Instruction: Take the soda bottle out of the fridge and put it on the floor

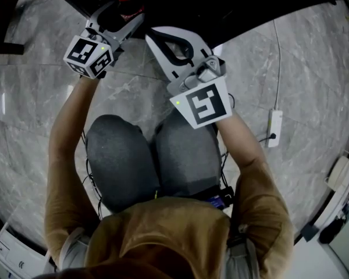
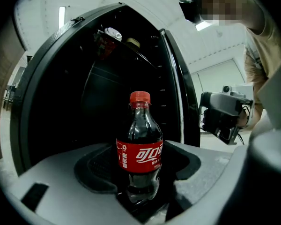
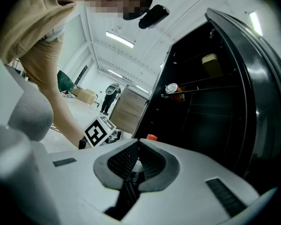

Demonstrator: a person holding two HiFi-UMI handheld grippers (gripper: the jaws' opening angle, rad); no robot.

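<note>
Left gripper [image 1: 123, 17] grips the soda bottle [image 2: 139, 149], its pads wide apart on either side of the lower body. The bottle stands upright with its red cap [image 2: 140, 97] on top and its red label towards the camera, just in front of the open black fridge [image 2: 103, 93], whose upper shelf carries a can [image 2: 113, 34]. Right gripper [image 3: 136, 146] is empty with its jaws closed together, beside the left one near the fridge's open front edge; the person crouches over the grey marbled floor [image 1: 291, 57], and the bottle's base is hidden by the jaws.
</note>
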